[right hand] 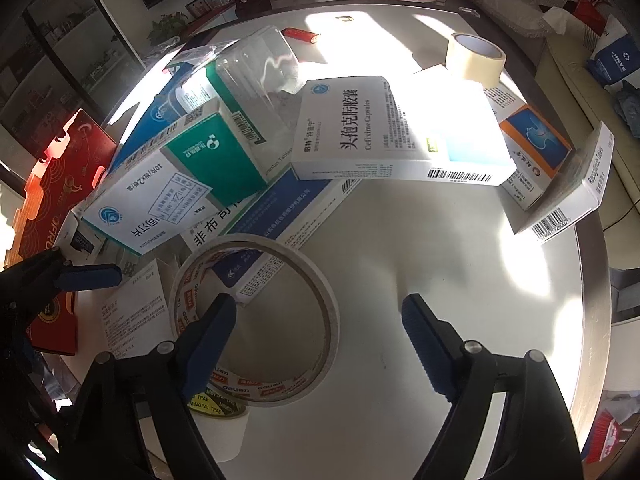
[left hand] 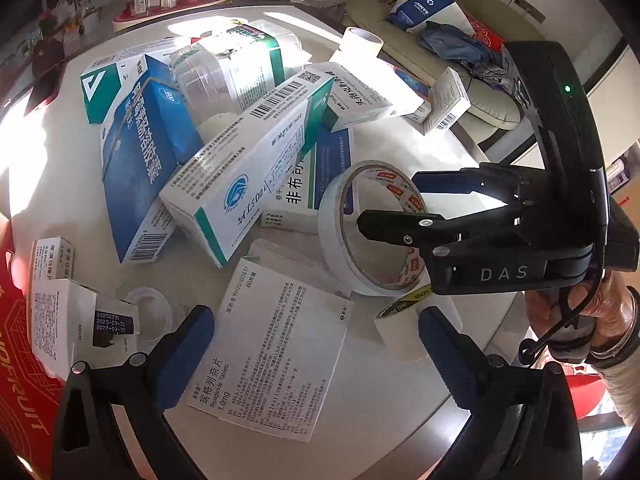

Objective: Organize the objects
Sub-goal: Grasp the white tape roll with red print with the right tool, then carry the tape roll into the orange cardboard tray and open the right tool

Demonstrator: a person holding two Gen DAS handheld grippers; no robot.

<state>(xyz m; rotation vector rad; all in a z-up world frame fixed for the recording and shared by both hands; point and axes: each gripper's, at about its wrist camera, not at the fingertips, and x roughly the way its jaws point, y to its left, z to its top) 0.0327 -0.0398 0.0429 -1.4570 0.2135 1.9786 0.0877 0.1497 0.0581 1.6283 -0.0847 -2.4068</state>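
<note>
Repaglinide Tablets box under open left claw; right claw open astride deli tape roll.

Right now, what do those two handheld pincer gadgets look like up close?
Both are black plastic tongs with silver rivets and blue rubbery finger pads. The right gripper has white letters "DAS", a small green light and a thin black cable. The holding hand wears wrist bangles.

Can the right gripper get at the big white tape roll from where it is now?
Probably yes: the right gripper is open, one finger inside the white tape roll, the other outside its rim.
</note>
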